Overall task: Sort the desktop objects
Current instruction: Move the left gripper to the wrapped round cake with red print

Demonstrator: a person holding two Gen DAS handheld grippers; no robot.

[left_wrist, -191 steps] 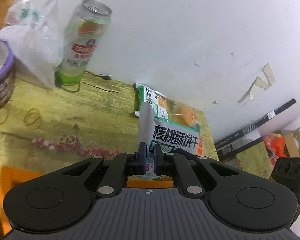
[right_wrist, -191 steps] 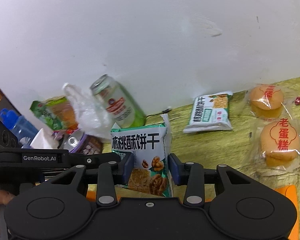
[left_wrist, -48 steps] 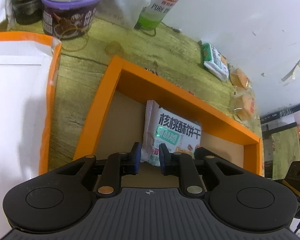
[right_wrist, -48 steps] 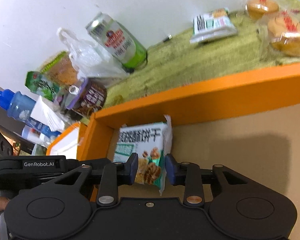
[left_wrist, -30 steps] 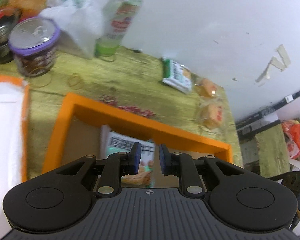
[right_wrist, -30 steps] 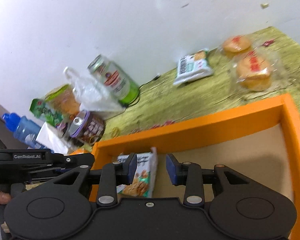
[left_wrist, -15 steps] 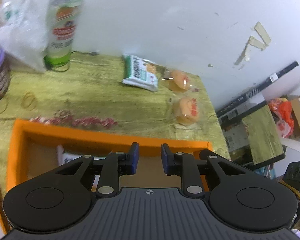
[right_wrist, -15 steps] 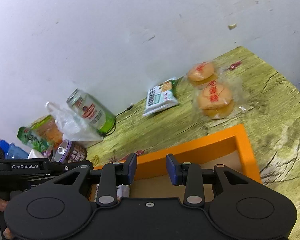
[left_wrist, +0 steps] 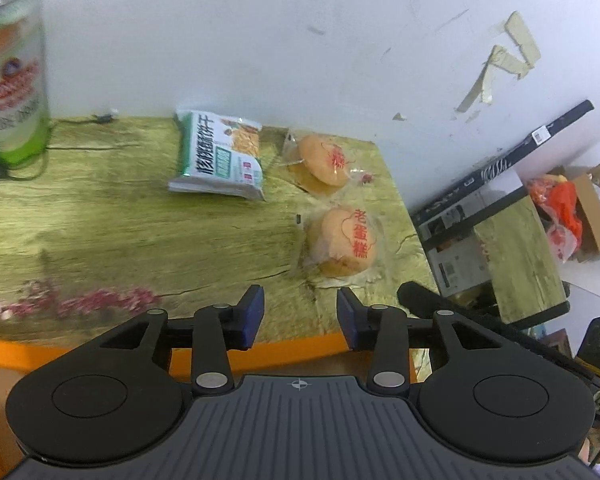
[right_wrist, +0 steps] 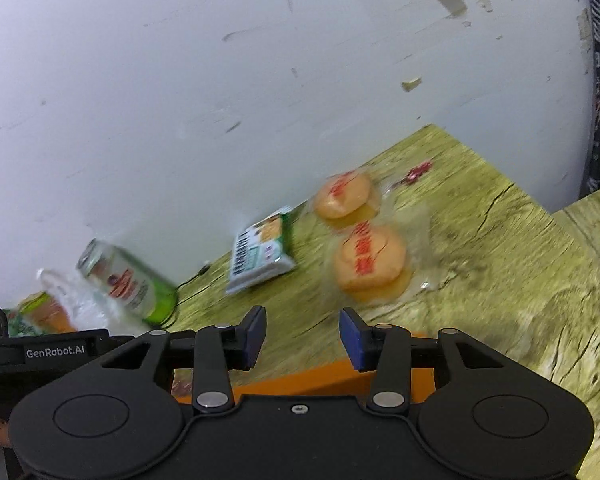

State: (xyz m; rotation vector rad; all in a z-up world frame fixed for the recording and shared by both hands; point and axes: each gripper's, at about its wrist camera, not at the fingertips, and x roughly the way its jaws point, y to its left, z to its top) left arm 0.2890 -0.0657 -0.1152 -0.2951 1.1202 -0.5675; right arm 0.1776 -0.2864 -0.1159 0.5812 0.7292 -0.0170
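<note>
Behind everything, a scuffed white wall [left_wrist: 260, 40] with peeling strips of tape [left_wrist: 500, 56]; below it, a yellow-green wood-grain tabletop [left_wrist: 140, 232], matte and cracked toward its right end. Off the right edge, a lower wood-grain side table [left_wrist: 520, 264] with boxes and an orange-red plastic bag [left_wrist: 560, 208].

Counted on the tabletop: two round golden sponge cakes in clear wrappers with red lettering, nearer one [left_wrist: 344, 242] [right_wrist: 370, 266] just beside farther one [left_wrist: 324, 160] [right_wrist: 344, 194]; one flat green-and-white foil biscuit packet [left_wrist: 220, 156] [right_wrist: 262, 252] lying left of the cakes, near the wall; one tall green-and-white drink can [left_wrist: 14, 76] [right_wrist: 128, 284], upright at far left. One thin black cable [left_wrist: 80, 120] along the wall. Scattered small red petal-like bits [left_wrist: 80, 302].

At the near edge, one orange box rim [left_wrist: 292, 350] [right_wrist: 300, 380], smooth and straight.

Two black plastic grippers with blue pads: left gripper [left_wrist: 300, 316] spread wide and holding nothing, above the rim and short of the nearer cake; right gripper [right_wrist: 302, 334] likewise spread wide and holding nothing.
</note>
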